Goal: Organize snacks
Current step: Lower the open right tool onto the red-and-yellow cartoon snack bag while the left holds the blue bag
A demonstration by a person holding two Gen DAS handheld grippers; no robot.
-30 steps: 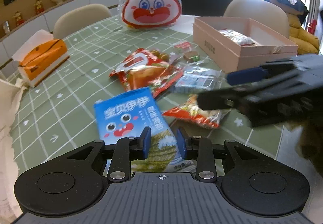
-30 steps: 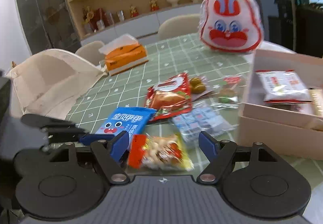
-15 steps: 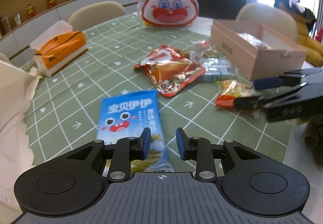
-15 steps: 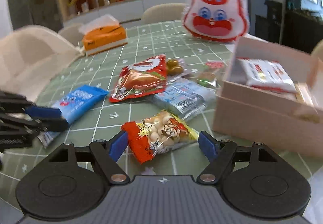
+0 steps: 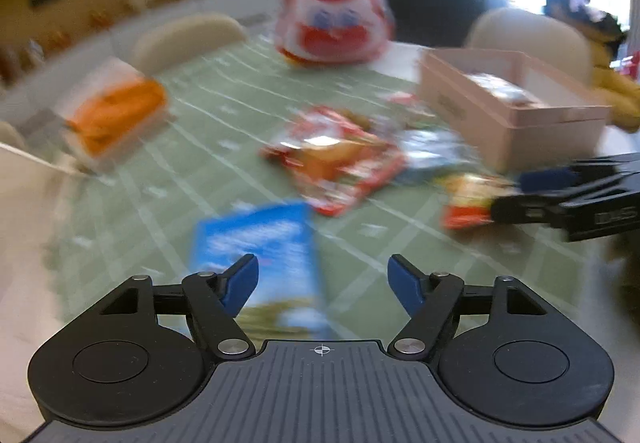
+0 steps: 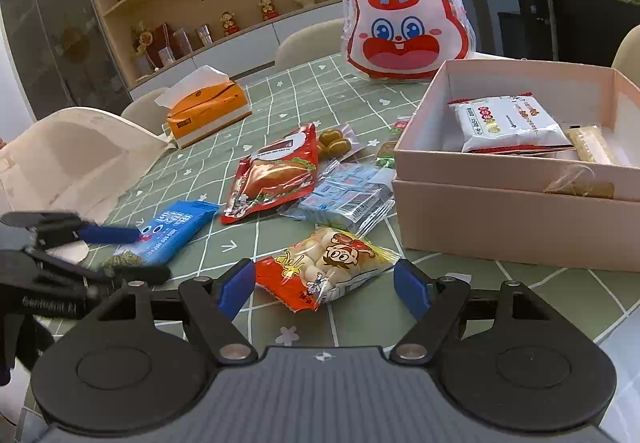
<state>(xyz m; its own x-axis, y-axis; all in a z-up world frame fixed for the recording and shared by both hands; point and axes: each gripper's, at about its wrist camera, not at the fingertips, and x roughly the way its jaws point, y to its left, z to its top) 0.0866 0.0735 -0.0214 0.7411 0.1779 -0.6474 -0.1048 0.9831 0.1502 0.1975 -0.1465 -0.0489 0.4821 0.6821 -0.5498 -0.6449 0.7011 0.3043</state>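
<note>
A blue seaweed packet (image 5: 256, 243) lies flat on the green checked tablecloth. My left gripper (image 5: 322, 277) hovers over its near end with the jaws opening wide, and the pads do not press on it. The right wrist view shows that gripper (image 6: 116, 253) at the left, with the packet's (image 6: 176, 229) end between its fingers. My right gripper (image 6: 324, 281) stands open, low over the table. An orange cartoon snack bag (image 6: 328, 267) lies between its fingers, untouched. The pink box (image 6: 500, 219) at the right holds a white packet (image 6: 504, 123).
A red chicken pouch (image 6: 276, 171), pale blue sachets (image 6: 348, 195) and small sweets (image 6: 336, 141) lie mid-table. A rabbit-face bag (image 6: 404, 31) stands at the back and an orange tissue box (image 6: 208, 111) at the left. Chairs ring the table.
The left gripper's jaws have gone from nearly together to wide apart, and its view is now blurred. The right gripper has sunk closer to the cartoon snack bag.
</note>
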